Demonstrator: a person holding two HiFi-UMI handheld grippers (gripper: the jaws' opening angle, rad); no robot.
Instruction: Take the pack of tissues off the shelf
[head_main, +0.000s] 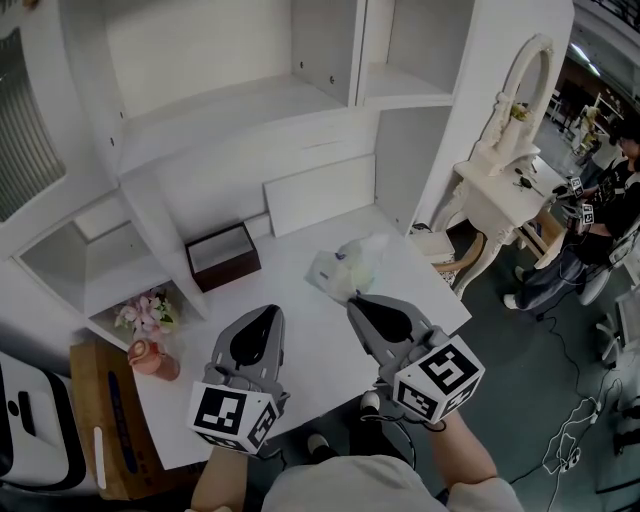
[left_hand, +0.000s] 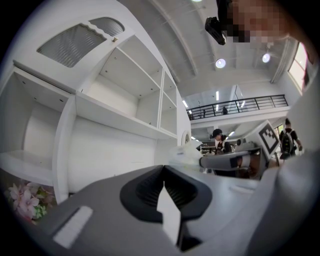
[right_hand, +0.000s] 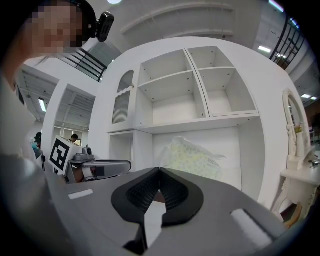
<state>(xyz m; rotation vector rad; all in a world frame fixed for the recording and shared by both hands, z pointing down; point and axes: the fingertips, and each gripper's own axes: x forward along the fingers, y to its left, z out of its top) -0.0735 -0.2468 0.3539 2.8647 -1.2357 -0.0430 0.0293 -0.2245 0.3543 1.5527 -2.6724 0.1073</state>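
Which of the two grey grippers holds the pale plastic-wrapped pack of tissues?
The right gripper: its shut jaws pinch the pack of tissues by its edge; the left gripper is shut on nothing.

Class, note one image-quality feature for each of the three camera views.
Head view: evenly lit, sharp across the shelf. Left gripper view: fisheye curves the shelf, corners go black, ceiling lamps glare. Right gripper view: same curving; the pack of tissues looks slightly soft.
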